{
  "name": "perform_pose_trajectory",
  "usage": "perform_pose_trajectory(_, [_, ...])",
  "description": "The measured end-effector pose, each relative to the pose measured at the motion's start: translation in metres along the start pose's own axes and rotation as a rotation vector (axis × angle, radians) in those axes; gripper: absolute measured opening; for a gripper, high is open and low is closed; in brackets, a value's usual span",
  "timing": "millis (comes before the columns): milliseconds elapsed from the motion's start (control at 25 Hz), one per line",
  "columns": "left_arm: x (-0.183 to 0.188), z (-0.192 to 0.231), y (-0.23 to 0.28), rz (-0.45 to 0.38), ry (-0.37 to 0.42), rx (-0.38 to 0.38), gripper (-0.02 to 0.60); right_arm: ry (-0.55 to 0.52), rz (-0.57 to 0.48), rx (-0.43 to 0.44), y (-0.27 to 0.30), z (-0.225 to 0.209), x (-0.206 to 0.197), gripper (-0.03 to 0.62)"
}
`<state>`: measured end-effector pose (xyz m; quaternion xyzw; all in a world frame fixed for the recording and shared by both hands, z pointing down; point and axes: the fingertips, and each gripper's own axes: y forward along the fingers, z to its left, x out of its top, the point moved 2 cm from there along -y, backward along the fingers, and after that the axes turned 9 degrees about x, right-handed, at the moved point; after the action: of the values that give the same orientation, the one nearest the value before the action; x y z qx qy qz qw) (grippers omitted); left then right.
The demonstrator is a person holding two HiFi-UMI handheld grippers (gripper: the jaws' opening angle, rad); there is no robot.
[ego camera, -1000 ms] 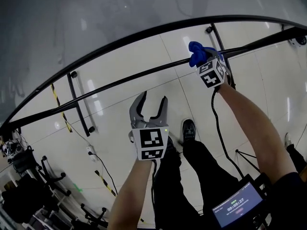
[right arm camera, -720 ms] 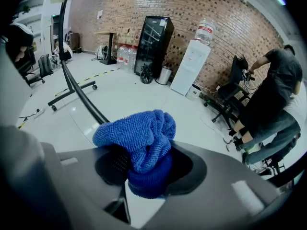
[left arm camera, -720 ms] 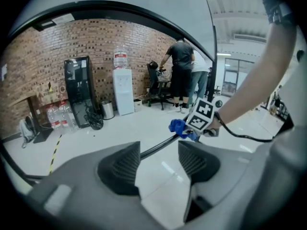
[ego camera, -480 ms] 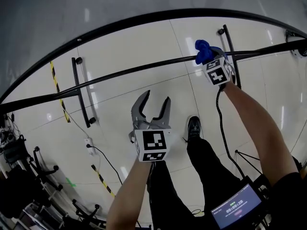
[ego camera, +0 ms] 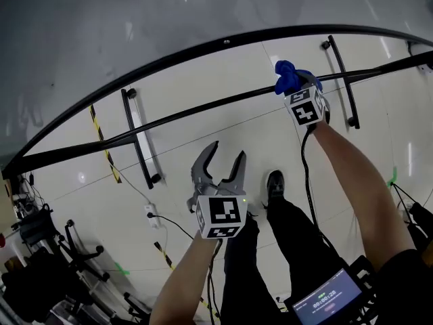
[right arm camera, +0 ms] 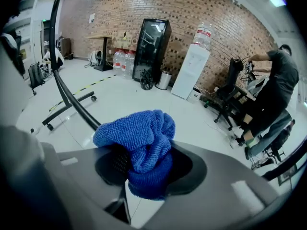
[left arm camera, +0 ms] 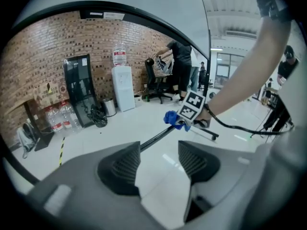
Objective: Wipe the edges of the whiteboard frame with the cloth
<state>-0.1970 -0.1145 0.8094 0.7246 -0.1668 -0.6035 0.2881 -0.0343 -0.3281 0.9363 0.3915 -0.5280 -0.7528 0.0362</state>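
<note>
The whiteboard (ego camera: 135, 19) filled the 12 o'clock part of the head view as a grey panel. Its black frame edge (ego camera: 223, 42) curved across the view from 9 o'clock to 2 o'clock. The white tiled floor (ego camera: 88, 208) lay below the panel.

A black cross rail (ego camera: 203, 109) ran beneath the frame edge, on much the same line and apart from it. Two black stand feet crossed under this rail, one (ego camera: 141, 137) at 10 o'clock and one (ego camera: 342, 80) at 2 o'clock.

The left tool (ego camera: 227, 151) was held near the centre of the head view, over the floor and well clear of the rail. Its jaws stood partly apart and pointed toward 12 o'clock. The left gripper view showed only floor between the pads, so this tool gripped nothing.

The right tool (ego camera: 298, 85) was at 1 o'clock from the left tool, at the cross rail. Its jaws were closed on the cloth (ego camera: 287, 73), with the pads pressing the bunched fabric from both sides.

The blue cloth bulged out past the jaw tips toward 11 o'clock. In the head view it rested against the cross rail, just left of the 2 o'clock stand foot and below the frame edge. The right gripper view showed the rail running up to 10 o'clock from behind the cloth.
</note>
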Motion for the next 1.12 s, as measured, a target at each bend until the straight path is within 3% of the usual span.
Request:
perform_pose_trajectory(240, [-0.005, 0.027, 0.018, 0.014, 0.006, 0.065, 0.248, -0.074, -0.048, 0.071, -0.001, 0.037, 0.018, 0.169])
perform_pose_trajectory(520, [-0.039, 0.047, 0.039, 0.118, -0.029, 0.081, 0.247, -0.157, -0.057, 0.197, 0.01, 0.095, 0.046, 0.169])
perform_pose_trajectory(800, [-0.082, 0.101, 0.034, 0.179, -0.028, 0.132, 0.247, -0.191, -0.057, 0.178, 0.015, 0.128, 0.06, 0.169])
perform_pose_trajectory(1120, [-0.106, 0.133, 0.001, 0.168, -0.113, 0.128, 0.248, -0.181, -0.03, 0.186, 0.027, 0.173, 0.089, 0.17])
